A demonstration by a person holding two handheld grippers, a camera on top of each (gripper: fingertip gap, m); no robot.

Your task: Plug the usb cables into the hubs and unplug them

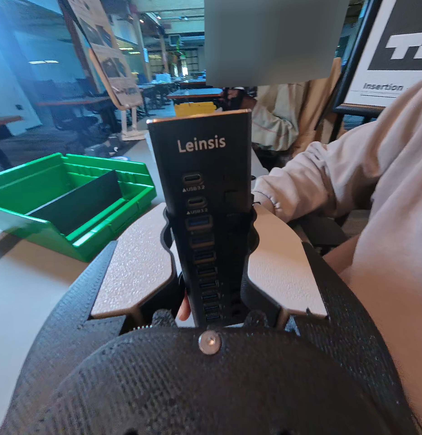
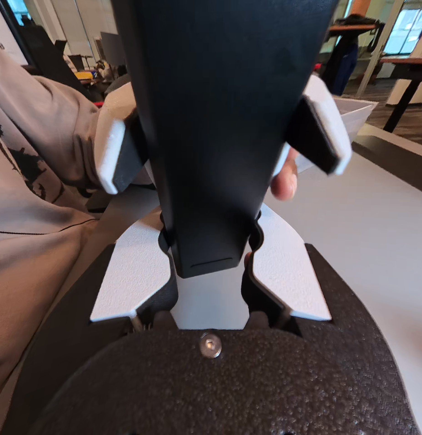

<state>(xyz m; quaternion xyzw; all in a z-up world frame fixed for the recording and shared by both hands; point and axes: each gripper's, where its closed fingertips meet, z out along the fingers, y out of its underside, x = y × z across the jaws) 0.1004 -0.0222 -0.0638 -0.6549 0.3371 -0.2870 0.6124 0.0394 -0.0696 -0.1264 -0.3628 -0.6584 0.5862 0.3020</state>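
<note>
Hub (image 1: 200, 211) is standing between both grippers above the table (image 1: 28, 282), left gripper (image 1: 208, 226) and right gripper (image 2: 211, 235) each clamping it w/ no cable visible, so I think keeping ports unobstructed is helping.

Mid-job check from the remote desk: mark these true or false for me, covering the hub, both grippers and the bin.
1. The left gripper is shut on the black hub. True.
2. A cable is plugged into one of the hub's ports. False: every port that shows on its face is empty.
3. The right gripper also clamps the hub, at one end. True.
4. The green bin is full of cables. False: only a black divider shows inside.
5. The hub lies flat on the table. False: it is held up between both grippers.
</note>
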